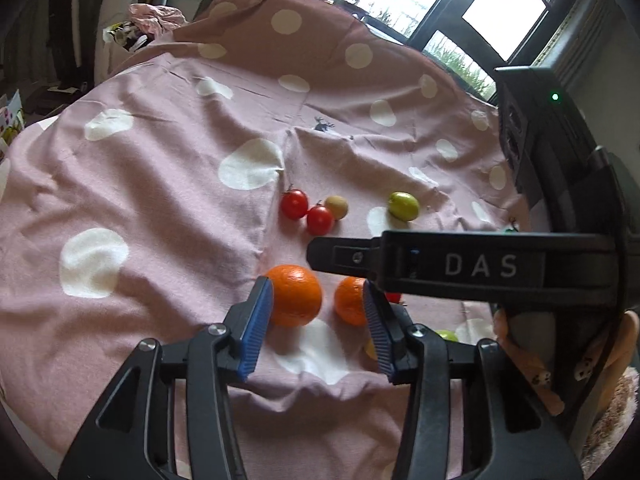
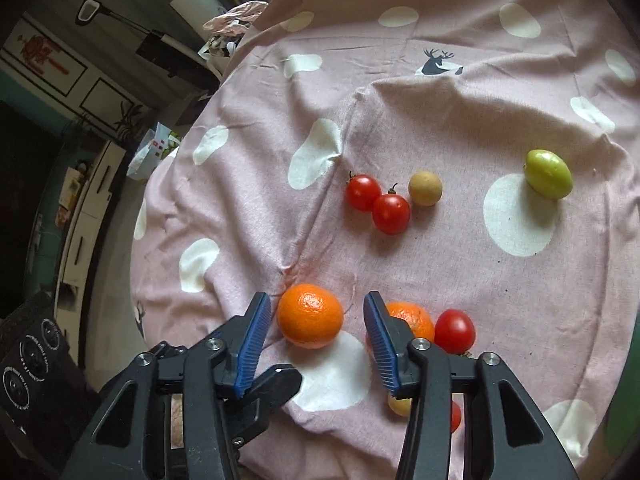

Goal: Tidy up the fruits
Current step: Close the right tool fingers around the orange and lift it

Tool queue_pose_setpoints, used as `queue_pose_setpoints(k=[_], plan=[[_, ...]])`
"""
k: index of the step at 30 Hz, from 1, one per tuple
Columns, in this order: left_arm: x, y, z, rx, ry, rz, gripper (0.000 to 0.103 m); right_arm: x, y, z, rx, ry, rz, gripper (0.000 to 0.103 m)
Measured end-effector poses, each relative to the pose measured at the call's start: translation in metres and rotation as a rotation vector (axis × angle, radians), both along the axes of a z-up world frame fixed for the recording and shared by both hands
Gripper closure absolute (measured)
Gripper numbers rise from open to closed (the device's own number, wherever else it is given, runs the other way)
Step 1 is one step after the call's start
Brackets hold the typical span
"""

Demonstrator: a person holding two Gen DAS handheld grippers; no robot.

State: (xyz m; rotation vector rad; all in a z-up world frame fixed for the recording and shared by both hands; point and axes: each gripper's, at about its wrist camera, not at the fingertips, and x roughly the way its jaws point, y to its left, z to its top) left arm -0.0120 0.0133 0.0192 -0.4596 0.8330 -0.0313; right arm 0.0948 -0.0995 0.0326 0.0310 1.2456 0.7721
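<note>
Oranges: two on the pink spotted cloth (image 2: pixel 460 128); left orange (image 2: pixel 310 316) between the right gripper's blue pads, nearer the left pad; second orange (image 2: pixel 412 316) just past the right pad, partly hidden by it.
Same oranges, left wrist view: left orange (image 1: pixel 295 295) touching or almost touching the left pad; second orange (image 1: pixel 350 300) half behind the right pad.
Right gripper (image 2: pixel 316 340): fingers spread wide, gripping nothing, orange inside the gap at about 11 o'clock from its middle.
Left gripper (image 1: pixel 318 328): fingers wide apart, holding nothing, bare cloth between them.
Cherry tomatoes: pair (image 2: pixel 378 202) touching each other at 12 o'clock from the oranges; same pair (image 1: pixel 308 210) in the left view.
Tan round fruit (image 2: pixel 425 188): just beside the pair, at its 3 o'clock.
Green fruit (image 2: pixel 548 174): well apart toward 2 o'clock, on the edge of a white spot; also seen as (image 1: pixel 404 206).
Only in right view: third tomato (image 2: pixel 455 331) touching the second orange at its 3 o'clock; small yellow fruit (image 2: pixel 399 406) and a red sliver under the right finger; deer print (image 2: pixel 438 63) clear at 12 o'clock.
Only in left view: right gripper's body (image 1: pixel 460 266) marked DAS crossing from 3 o'clock; windows (image 1: pixel 504 16) at 1 o'clock.
Containers: no bowl or tray visible; all fruit lying loose on the cloth.
</note>
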Motion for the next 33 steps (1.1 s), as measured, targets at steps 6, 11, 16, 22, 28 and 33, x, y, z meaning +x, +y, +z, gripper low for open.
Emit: queue_pose_setpoints(k=[6,11,16,22,28,33], plan=[[0.008,0.009,-0.018,-0.098,0.077,-0.010,0.058,0.007,0.015,-0.008,-0.045,0.067,0.051,0.053],[0.015,0.009,-0.029,-0.105,0.124,0.004,0.060,0.008,0.031,-0.020,-0.111,0.090,0.107,0.053],[0.017,0.009,-0.029,-0.114,0.107,0.018,0.060,0.009,0.036,-0.026,-0.131,0.096,0.117,0.053],[0.019,0.007,-0.029,-0.101,0.097,0.026,0.060,0.008,0.042,-0.030,-0.149,0.106,0.154,0.053],[0.018,0.009,-0.029,-0.122,0.084,0.021,0.061,0.008,0.037,-0.033,-0.106,0.112,0.155,0.055],[0.012,0.005,-0.017,-0.115,0.031,-0.007,0.061,-0.004,0.028,-0.020,-0.094,0.019,0.136,0.056]])
